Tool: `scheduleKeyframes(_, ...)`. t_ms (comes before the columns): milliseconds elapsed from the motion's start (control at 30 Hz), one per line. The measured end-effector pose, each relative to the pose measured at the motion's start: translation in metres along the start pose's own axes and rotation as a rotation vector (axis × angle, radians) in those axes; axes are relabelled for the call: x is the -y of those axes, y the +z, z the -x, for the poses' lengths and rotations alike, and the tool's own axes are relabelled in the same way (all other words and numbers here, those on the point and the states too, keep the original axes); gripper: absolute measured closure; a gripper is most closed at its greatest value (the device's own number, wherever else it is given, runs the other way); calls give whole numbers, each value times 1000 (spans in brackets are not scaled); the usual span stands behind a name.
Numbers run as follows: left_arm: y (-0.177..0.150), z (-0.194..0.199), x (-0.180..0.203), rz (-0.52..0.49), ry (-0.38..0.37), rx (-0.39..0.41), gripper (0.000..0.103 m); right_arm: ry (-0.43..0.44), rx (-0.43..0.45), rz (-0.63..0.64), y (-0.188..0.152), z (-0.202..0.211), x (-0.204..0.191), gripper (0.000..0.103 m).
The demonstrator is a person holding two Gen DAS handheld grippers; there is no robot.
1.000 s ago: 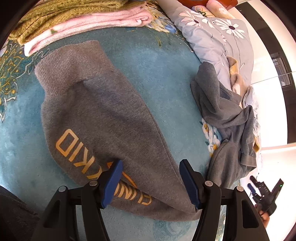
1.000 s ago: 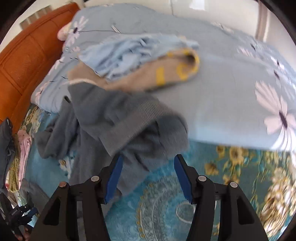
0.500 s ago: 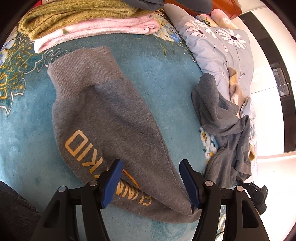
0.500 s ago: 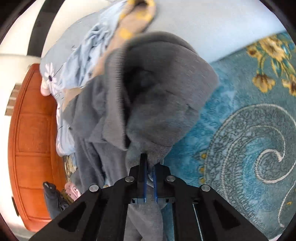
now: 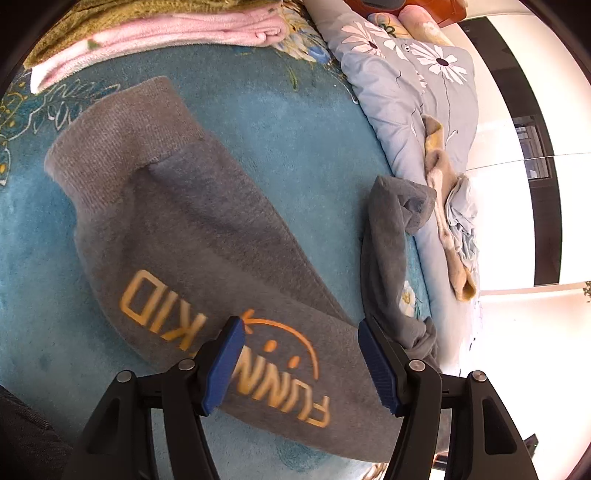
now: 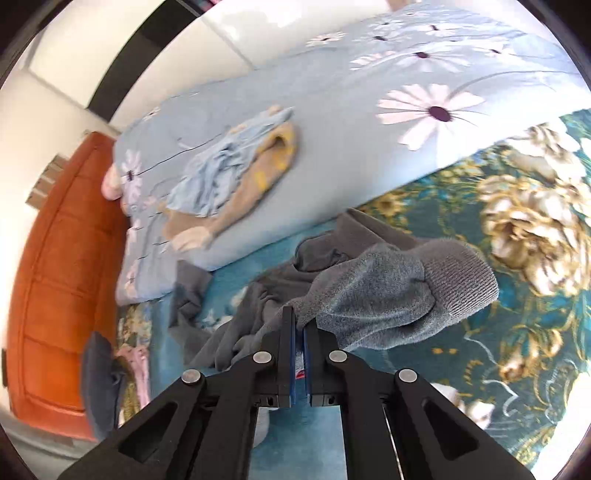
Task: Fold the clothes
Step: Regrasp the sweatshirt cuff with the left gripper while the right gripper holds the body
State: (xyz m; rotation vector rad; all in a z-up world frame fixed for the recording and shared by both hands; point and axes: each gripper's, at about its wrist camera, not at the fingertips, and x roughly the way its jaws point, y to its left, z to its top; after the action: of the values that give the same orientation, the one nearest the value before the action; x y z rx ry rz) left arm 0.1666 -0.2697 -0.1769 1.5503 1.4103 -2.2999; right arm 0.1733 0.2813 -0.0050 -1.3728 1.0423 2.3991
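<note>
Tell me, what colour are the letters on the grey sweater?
Orange-yellow. The letters on the sweater show best in the left wrist view.

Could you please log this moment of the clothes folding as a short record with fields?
surface: teal carpet
garment: grey sweatshirt with orange lettering, lying on the carpet
left gripper: open, over the lettering
right gripper: shut on the sleeve, cuff off the carpet
beside: floral duvet with a blue shirt on it
folded stack: pink towel
</note>
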Motion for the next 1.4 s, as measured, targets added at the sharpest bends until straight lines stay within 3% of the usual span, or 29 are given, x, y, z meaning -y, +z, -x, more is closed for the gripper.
scheduleKeyframes(67,3,8,-1,-15,2,17,35,-79,-2,-78,-5,-2,25,100)
scheduleKeyframes(233,11,30,-4,-52,7,65,35,-91,-42,-234,-31,-35,59,100)
scheduleKeyframes(267,13,40,-5,-51,24,118,35,-90,-53,-238,-35,-41,60,100)
scheduleKeyframes(433,17,41,-18,31,172,183,35,-82,-71,-218,-42,-53,58,99)
scheduleKeyframes(800,26,44,-48,214,495,319,32,-53,-111,-54,-10,-65,35,98)
scheduleKeyframes(867,30,40,-63,270,516,271,32,-43,-115,-44,-10,-65,36,98)
scheduleKeyframes(1033,24,27,-75,301,256,180,33,-19,-118,-57,-13,-64,49,98)
scheduleKeyframes(1100,23,23,-77,305,227,164,37,-12,-116,-85,-15,-62,60,98)
scheduleKeyframes(1133,22,22,-77,306,214,158,44,-9,-116,-96,-16,-61,64,98)
scheduleKeyframes(1200,22,23,-72,287,208,166,77,-3,-116,-117,-19,-59,72,98)
scheduleKeyframes(1267,21,25,-68,267,202,174,88,7,-114,-137,-20,-56,79,98)
scheduleKeyframes(1367,21,27,-60,234,197,190,92,20,-108,-148,-21,-52,83,98)
scheduleKeyframes(1400,23,33,-46,180,230,238,93,22,-104,-143,-21,-50,83,98)
